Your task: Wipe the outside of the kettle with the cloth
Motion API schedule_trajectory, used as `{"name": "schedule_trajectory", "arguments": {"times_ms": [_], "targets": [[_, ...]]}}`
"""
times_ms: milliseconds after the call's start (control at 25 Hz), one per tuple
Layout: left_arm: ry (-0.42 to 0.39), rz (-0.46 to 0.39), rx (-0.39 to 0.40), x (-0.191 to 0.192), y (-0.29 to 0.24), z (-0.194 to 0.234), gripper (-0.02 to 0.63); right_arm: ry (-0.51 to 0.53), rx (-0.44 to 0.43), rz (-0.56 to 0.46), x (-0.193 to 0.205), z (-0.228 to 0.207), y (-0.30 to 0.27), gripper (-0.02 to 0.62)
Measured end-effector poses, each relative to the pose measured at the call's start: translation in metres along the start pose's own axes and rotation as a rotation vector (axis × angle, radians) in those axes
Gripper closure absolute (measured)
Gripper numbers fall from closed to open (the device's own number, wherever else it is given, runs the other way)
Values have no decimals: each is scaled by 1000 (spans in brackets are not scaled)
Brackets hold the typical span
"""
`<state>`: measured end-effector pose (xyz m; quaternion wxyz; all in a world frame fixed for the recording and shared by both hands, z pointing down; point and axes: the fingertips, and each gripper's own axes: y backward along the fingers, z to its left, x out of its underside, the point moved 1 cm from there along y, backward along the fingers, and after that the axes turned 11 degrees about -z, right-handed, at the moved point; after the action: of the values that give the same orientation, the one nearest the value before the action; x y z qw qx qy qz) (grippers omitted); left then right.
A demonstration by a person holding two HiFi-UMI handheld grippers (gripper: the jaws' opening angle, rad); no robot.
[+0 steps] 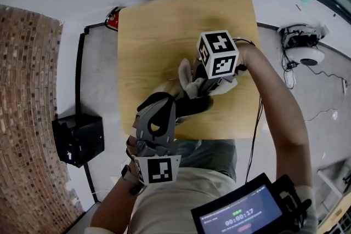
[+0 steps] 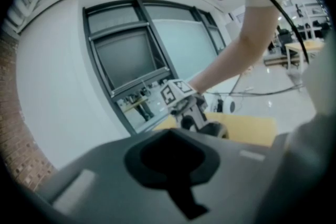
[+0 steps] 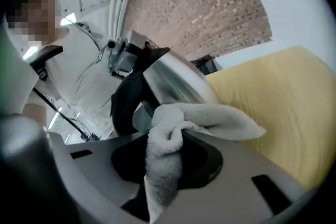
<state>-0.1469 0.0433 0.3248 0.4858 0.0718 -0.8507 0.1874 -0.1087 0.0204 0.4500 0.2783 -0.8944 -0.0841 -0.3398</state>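
Note:
A steel kettle (image 3: 173,78) with a black handle (image 3: 123,102) stands near the front of the wooden table (image 1: 164,30). In the head view my left gripper (image 1: 159,104) reaches down onto the kettle's (image 1: 189,107) handle from the front and appears shut on it. The right gripper view shows that same left gripper (image 3: 123,55) at the handle's top. My right gripper (image 1: 200,87) is shut on a white terry cloth (image 1: 189,82). The bunched cloth (image 3: 210,118) lies against the kettle's steel side, just ahead of the right gripper (image 3: 170,131). The left gripper view does not show its own jaws.
A black box (image 1: 79,137) sits on the floor to the left, beside a brick wall (image 1: 27,90). A red object (image 1: 112,19) lies at the table's far left corner. Cables and a white device (image 1: 304,52) lie on the floor at right. A lit screen (image 1: 241,213) hangs at my chest.

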Motion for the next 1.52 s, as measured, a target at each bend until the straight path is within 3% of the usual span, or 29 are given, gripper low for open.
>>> {"name": "schedule_trajectory", "arguments": {"times_ms": [40,120,200,240,280,360,440,560,640,680,760,840,920,1000,1080,1160,1200,1280,1360,1400,1520], "targets": [[-1,0,-2,-1,0,0,606,-34,16,-26,2,-6,-1,491],[0,5,0,-2,-1,-1,606,-72,45,34,22,-15,-10,492],[2,6,3,-3,-2,-1,606,-12,2,40,20,-4,-12,492],[2,3,2,-3,-1,-1,606,22,-31,-46,5,3,-5,492],[2,2,0,-2,-1,0,604,46,-61,-195,-17,8,7,492],[8,4,-7,-1,0,0,606,67,-77,-593,-67,10,43,492],[20,12,-2,0,-1,0,606,56,64,-899,-93,2,79,492],[25,22,17,1,-1,-2,604,-42,396,-1071,-65,18,96,492],[14,14,14,1,0,-1,606,-168,551,-1235,-31,55,91,492],[8,9,10,1,0,0,606,-244,581,-1342,-14,77,82,492],[2,1,9,0,-1,2,606,-405,497,-1515,11,116,44,492],[6,-1,19,-1,-2,5,606,-520,366,-1519,16,132,-15,492],[6,-4,29,-1,-1,7,606,-553,373,-1403,2,116,-63,492],[-2,-5,38,-1,2,7,606,-519,445,-1403,-24,93,-73,492],[-14,3,50,-4,8,4,607,-419,549,-1533,-48,93,-51,492],[-22,13,67,-7,9,-1,607,-318,711,-1603,-50,105,-29,492],[-27,16,74,-8,7,-4,607,-335,795,-1600,-38,102,-26,492],[-42,11,79,-8,4,-6,607,-555,928,-1573,6,73,-36,492],[-52,14,80,-7,4,-7,607,-792,956,-1567,37,50,-46,492],[-52,18,81,-6,4,-8,607,-782,951,-1576,29,53,-43,492],[-47,24,78,-6,2,-9,607,-466,1028,-1524,-16,80,-23,492]]}}
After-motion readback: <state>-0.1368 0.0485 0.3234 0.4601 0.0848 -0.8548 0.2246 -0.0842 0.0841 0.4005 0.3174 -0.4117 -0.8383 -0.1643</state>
